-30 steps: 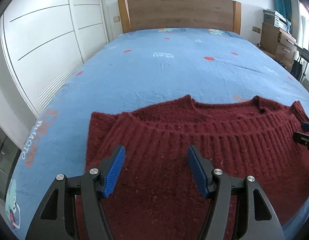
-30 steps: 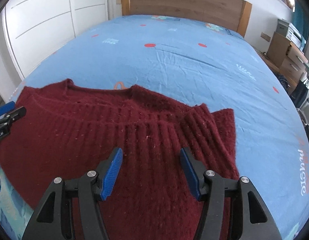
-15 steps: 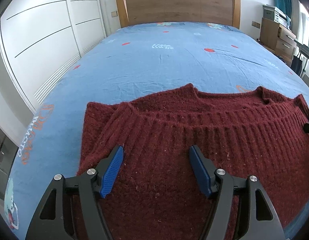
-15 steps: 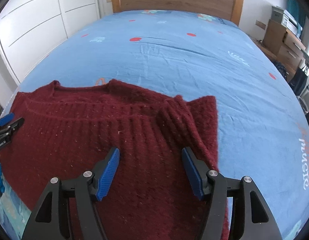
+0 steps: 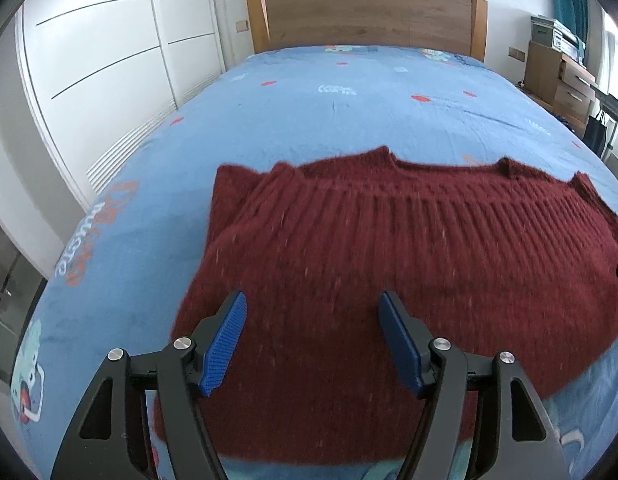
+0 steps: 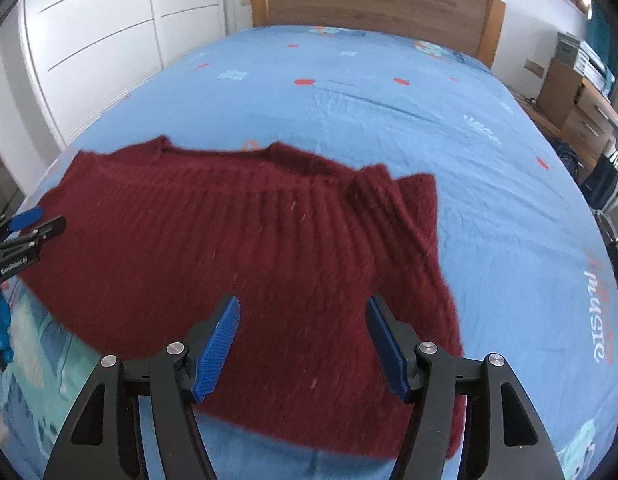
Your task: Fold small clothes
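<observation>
A dark red ribbed knit sweater (image 5: 389, 264) lies flat on the blue bed sheet, folded across so its ribbed band faces the headboard. It also shows in the right wrist view (image 6: 237, 240). My left gripper (image 5: 313, 316) is open and empty, held above the sweater's left part. My right gripper (image 6: 303, 312) is open and empty, held above the sweater's right part near its near edge. The left gripper's fingers (image 6: 25, 224) show at the left edge of the right wrist view.
The blue patterned sheet (image 5: 349, 108) covers a wide bed with a wooden headboard (image 5: 369, 16). White wardrobe doors (image 5: 101, 64) stand on the left. A wooden drawer unit (image 5: 561, 76) stands on the right. The bed's near edge lies just below both grippers.
Both grippers have pulled back and risen away from the sweater, so more of its near edge and the sheet below shows. The sweater has stayed in place.
</observation>
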The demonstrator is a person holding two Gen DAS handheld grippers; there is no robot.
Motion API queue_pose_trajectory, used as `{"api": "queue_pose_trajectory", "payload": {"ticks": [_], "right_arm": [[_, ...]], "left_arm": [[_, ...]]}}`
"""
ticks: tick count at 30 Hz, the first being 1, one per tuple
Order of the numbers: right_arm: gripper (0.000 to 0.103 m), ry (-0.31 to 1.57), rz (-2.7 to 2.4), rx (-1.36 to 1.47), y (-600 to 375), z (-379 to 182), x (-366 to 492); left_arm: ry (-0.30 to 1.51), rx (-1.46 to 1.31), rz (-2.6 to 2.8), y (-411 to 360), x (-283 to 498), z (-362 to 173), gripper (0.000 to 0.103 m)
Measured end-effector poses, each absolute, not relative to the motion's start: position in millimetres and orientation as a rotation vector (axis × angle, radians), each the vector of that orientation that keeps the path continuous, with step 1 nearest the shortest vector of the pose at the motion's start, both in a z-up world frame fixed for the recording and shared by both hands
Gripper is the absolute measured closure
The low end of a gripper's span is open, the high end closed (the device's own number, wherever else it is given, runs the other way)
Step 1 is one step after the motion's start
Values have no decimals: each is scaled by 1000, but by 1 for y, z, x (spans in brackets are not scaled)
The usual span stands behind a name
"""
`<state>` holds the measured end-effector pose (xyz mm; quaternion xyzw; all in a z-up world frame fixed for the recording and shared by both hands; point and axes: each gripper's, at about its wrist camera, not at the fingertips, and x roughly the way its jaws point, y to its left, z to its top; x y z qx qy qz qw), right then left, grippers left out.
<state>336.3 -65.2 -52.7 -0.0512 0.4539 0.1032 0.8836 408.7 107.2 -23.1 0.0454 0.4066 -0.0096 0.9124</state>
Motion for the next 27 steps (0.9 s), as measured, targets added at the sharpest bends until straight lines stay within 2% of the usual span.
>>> {"api": "queue_pose_trajectory", "payload": {"ticks": [5,19,27], "right_arm": [[36,978,187,-74,-81,-69,325],[36,978,148,-106,-94,-60,308],[33,1027,130,-110,-93,-82,315]], "left_arm": [[848,86,-18,109,404,-29,34],[862,59,0,112,388,-27,32],[875,57,18,113,389,-33,23]]}}
